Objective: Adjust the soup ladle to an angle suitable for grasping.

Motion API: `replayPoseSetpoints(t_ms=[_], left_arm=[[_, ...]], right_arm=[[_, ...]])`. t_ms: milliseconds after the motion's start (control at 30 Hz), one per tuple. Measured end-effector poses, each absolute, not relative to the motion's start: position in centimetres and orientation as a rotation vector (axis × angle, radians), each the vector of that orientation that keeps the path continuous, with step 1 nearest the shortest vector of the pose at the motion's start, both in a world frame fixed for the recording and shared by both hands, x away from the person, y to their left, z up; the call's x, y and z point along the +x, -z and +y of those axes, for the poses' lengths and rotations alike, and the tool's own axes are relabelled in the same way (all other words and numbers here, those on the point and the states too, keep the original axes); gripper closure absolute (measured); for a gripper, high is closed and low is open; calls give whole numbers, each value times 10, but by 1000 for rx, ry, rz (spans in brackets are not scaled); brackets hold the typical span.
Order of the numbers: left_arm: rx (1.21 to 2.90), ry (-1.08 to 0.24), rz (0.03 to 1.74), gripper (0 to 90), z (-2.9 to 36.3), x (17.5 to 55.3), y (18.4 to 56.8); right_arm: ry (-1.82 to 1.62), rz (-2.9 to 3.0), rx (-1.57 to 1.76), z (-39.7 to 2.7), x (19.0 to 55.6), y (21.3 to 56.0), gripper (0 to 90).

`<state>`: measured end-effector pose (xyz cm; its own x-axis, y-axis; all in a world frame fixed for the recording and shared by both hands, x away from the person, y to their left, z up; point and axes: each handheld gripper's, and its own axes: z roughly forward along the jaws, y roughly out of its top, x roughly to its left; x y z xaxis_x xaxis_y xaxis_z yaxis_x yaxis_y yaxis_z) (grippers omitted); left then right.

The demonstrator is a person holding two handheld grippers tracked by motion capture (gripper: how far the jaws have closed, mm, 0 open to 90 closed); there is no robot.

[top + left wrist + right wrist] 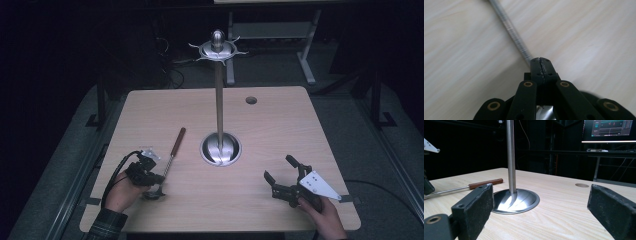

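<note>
Left hand-held gripper [156,180]: jaws fully closed on the metal shaft of a ladle [170,161], close to the bowl end. In the left gripper view the pads [540,67] meet with the shaft [510,26] running out from between them. A grip near the bowl, where most of the weight appears to sit, should keep the ladle from swinging when lifted.

The ladle lies at the near left of the counter [280,125], bowl beside the left hand-held gripper, brown handle [179,137] pointing away toward the stand [220,147]. It appears to rest on, or just above, the surface; which one cannot be told.

The stand occupies the counter's centre; the hooks at its top [218,49] are bare, which suggests the ladle is meant to hang there.

Right hand-held gripper [282,176]: jaws wide apart, holding nothing, resting at the near right, aimed at the stand's base [516,201]. It is probably waiting to steady the stand.
</note>
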<state>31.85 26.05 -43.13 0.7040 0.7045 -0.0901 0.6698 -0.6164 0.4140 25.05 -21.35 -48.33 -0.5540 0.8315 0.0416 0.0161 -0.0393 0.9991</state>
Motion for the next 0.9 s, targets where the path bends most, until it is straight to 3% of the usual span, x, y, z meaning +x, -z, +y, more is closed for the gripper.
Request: replayPoseSetpoints(t_ms=[367,600,900], left_arm=[[2416,-76,1051,899,261,323,425],[2460,-46,1028,899,243,325,435],[2483,-91,1069,899,253,326,435]], right_arm=[[-1660,1611,907,-213,250,483,63],[-1662,1609,912,-214,251,483,63],[-1660,1609,909,-213,251,483,63]])
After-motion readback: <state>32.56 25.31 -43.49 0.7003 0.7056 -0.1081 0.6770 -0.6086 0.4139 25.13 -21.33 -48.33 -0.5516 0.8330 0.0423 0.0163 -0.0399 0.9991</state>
